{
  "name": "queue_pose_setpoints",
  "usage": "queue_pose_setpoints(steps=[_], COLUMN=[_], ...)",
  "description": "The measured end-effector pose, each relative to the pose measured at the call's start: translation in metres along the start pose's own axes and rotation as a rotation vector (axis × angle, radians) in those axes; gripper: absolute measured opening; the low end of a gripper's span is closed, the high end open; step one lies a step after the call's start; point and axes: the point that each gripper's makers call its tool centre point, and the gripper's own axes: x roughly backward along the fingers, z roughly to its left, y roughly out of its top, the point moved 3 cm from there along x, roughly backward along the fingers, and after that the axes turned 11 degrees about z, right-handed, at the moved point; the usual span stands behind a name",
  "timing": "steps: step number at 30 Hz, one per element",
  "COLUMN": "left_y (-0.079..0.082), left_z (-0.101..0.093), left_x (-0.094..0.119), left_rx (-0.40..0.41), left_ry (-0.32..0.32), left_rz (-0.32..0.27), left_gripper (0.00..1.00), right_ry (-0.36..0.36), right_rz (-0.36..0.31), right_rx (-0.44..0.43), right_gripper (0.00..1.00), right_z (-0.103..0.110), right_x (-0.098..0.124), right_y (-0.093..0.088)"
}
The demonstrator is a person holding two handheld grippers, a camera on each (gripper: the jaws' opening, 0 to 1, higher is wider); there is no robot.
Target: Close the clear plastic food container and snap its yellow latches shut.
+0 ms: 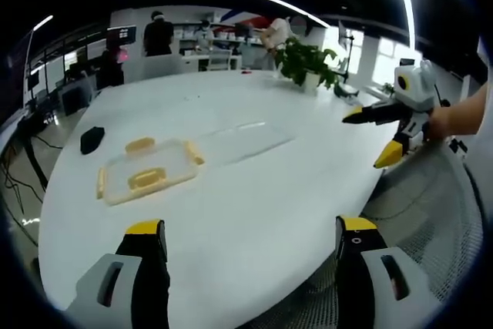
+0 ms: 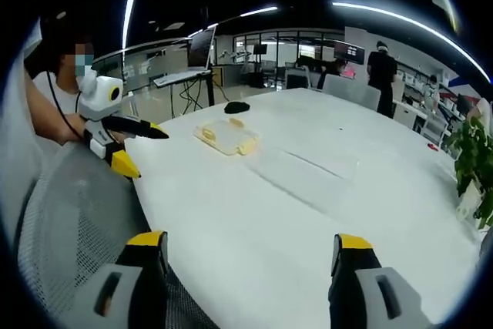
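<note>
Your left gripper (image 1: pixel 250 240) hangs over the near edge of the white table (image 1: pixel 254 213) with its jaws spread wide and nothing between them. Ahead of it and a little to the left in the left gripper view, the lid (image 1: pixel 148 170) with its yellow latches (image 1: pixel 139 144) lies flat on the tabletop. Just beside that, to the right, lies a clear container (image 1: pixel 245 141) (so transparent that its outline is hard to make out). A small black object (image 1: pixel 92 139) sits further left, near the table's rim, and a potted plant (image 1: pixel 308 63) stands at the far side.

Your right gripper (image 2: pixel 250 243) is likewise wide open and holding nothing, over the table edge beside a grey mesh chair (image 2: pixel 69 213). In the right gripper view the lid (image 2: pixel 226 135) sits well ahead, apart from both tools, with the clear container (image 2: pixel 308 167) nearer to you. Your left gripper (image 2: pixel 135 148) shows at the left of that view, held in your hand (image 2: pixel 86 138), jaws parted.
</note>
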Motion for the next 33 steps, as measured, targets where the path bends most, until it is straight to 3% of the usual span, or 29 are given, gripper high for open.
queue_pose_setpoints(steps=[15, 33], left_y=[0.004, 0.003], left_z=[-0.004, 0.017], left_x=[0.0, -0.005], left_rx=[-0.031, -0.041], left_ry=[-0.033, -0.02], left_rz=[-0.004, 0.025], left_gripper=[0.88, 0.87], right_ry=[0.004, 0.012], right_rz=[0.029, 0.033], right_rx=[0.045, 0.059], right_gripper=[0.87, 0.86], right_z=[0.005, -0.002], right_x=[-0.003, -0.015], right_y=[0.001, 0.009])
